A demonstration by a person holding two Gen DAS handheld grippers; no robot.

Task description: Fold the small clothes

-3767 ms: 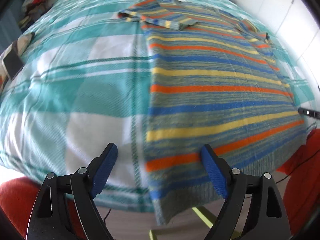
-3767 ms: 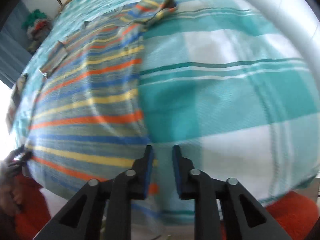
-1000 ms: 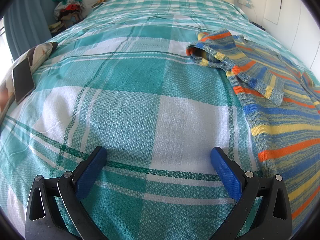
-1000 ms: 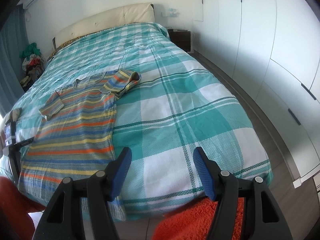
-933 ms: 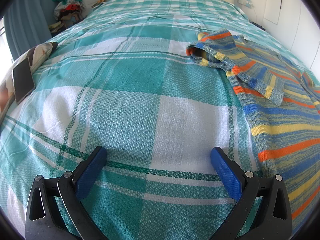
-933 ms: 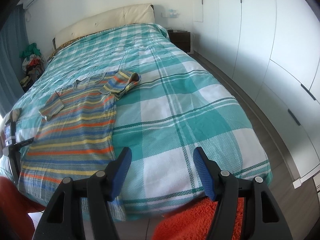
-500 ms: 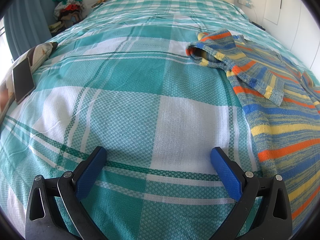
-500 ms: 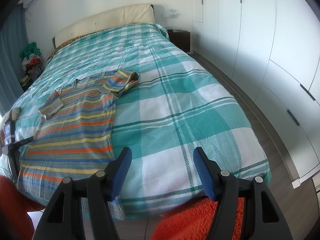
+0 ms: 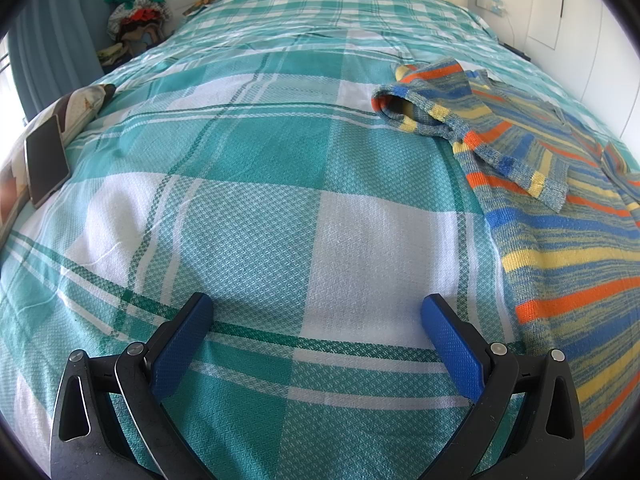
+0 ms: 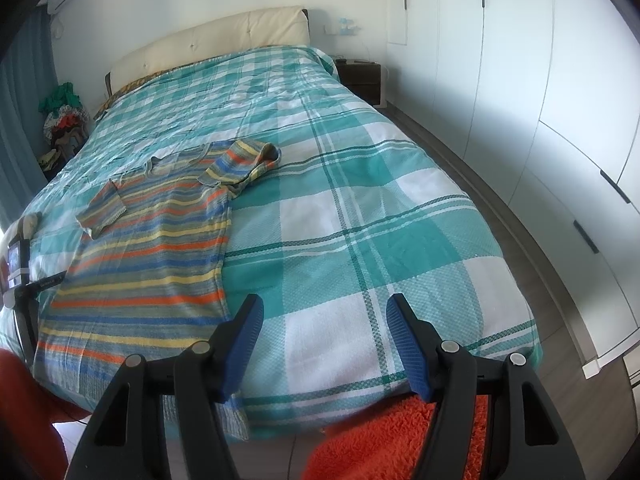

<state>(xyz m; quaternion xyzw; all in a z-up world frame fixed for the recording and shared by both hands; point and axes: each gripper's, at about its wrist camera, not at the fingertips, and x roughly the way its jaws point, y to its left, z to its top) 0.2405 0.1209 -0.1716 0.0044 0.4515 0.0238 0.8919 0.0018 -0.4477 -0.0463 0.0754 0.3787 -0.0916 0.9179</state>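
A small striped sweater [image 10: 152, 240] in blue, orange and yellow lies flat on the bed, both sleeves folded in over its body; its hem hangs over the foot edge. It also shows in the left wrist view [image 9: 560, 208], at the right. My left gripper [image 9: 316, 340] is open and empty, low over the bedspread left of the sweater. My right gripper [image 10: 324, 340] is open and empty, held back and high beyond the foot of the bed, right of the sweater.
The bed carries a teal and white checked bedspread [image 10: 360, 208]. A phone [image 9: 46, 160] lies on a pillow at the left edge. White wardrobe doors [image 10: 540, 80] line the right. An orange rug [image 10: 400, 440] lies on the floor. A clothes pile [image 9: 136, 20] sits far left.
Since 3.8 s ago both grippers have left the sweater's hem and pulled away; the right one opened. Over the last second nothing has visibly moved.
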